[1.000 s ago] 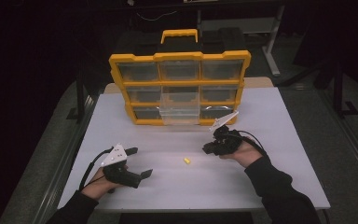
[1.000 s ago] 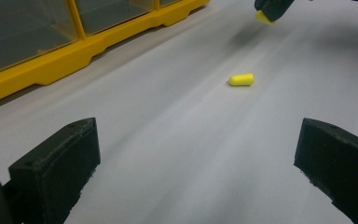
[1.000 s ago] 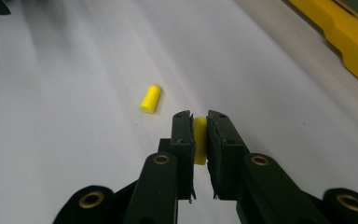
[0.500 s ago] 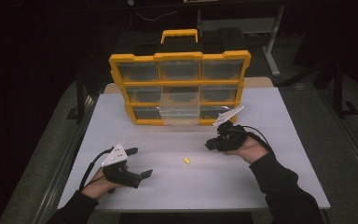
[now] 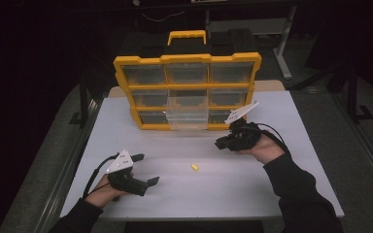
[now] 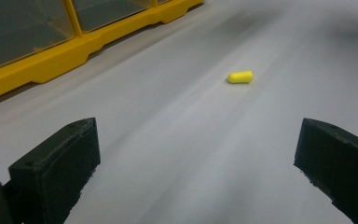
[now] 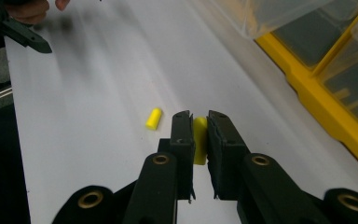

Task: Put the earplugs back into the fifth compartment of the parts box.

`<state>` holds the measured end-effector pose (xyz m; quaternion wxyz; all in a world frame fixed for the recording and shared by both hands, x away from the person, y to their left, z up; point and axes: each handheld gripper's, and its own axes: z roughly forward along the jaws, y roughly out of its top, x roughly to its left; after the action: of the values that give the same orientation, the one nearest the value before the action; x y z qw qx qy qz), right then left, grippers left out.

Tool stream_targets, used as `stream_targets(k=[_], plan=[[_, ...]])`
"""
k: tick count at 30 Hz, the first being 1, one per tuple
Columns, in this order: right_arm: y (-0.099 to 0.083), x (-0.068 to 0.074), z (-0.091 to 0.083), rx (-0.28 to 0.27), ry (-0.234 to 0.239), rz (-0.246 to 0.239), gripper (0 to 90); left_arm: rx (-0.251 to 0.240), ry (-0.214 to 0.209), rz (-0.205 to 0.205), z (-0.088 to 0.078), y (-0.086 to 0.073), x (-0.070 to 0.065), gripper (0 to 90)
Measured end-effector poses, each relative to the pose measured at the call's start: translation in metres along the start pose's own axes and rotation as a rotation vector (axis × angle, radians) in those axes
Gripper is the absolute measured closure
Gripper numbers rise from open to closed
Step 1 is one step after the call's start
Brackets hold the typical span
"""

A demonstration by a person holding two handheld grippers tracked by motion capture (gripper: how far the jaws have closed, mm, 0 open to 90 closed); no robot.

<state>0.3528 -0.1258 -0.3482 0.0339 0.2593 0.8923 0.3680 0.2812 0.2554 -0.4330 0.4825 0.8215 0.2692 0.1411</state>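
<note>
My right gripper (image 7: 199, 120) is shut on a small yellow capsule-shaped piece (image 7: 199, 139) and holds it a little above the white table (image 5: 233, 194). In the high view this gripper (image 5: 220, 144) hovers right of centre, in front of the organizer. A second yellow piece (image 5: 194, 167) lies loose on the table between the two hands; it shows again as a yellow piece (image 6: 240, 77) in the left gripper view and a yellow piece (image 7: 153, 119) in the right gripper view. My left gripper (image 5: 146, 169) rests at the front left, open, its jaws wide apart around bare table (image 6: 198, 158).
A yellow organizer (image 5: 187, 92) with clear drawers stands upright at the back of the table. One clear drawer (image 5: 187, 114) in its lower middle is pulled out. The table's edges drop off to dark floor at left and right.
My right gripper has lifted slightly off the table with the yellow piece between its jaws. The left gripper and the loose yellow piece have stayed put.
</note>
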Motion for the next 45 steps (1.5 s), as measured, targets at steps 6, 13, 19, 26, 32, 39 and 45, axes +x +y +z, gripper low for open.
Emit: stream_targets(k=[6, 13, 19, 26, 32, 39, 45], plan=[[0.007, 0.001, -0.009, -0.018, -0.005, -0.012, 79.5, 0.001, 0.0, -0.002, 0.001, 0.0, 0.0, 0.0], [0.017, 0.0, -0.02, -0.044, -0.009, -0.027, 79.2, 0.007, -0.005, -0.001, 0.002, -0.001, 0.0, 0.0], [0.025, -0.002, -0.027, -0.06, -0.015, -0.037, 79.3, 0.012, -0.004, 0.0, 0.002, -0.001, 0.0, 0.0], [0.036, -0.007, -0.037, -0.085, -0.027, -0.048, 79.3, 0.012, 0.004, -0.004, 0.002, -0.001, 0.001, 0.0], [0.049, -0.013, -0.046, -0.103, -0.028, -0.039, 79.3, 0.01, 0.003, -0.011, 0.003, -0.001, 0.002, 0.0], [0.062, -0.016, -0.052, -0.117, -0.032, -0.05, 79.2, 0.01, 0.002, -0.012, 0.003, -0.001, 0.002, 0.0], [0.077, -0.016, -0.056, -0.119, -0.039, -0.069, 79.2, 0.009, -0.001, -0.013, 0.003, -0.001, 0.002, 0.0]])
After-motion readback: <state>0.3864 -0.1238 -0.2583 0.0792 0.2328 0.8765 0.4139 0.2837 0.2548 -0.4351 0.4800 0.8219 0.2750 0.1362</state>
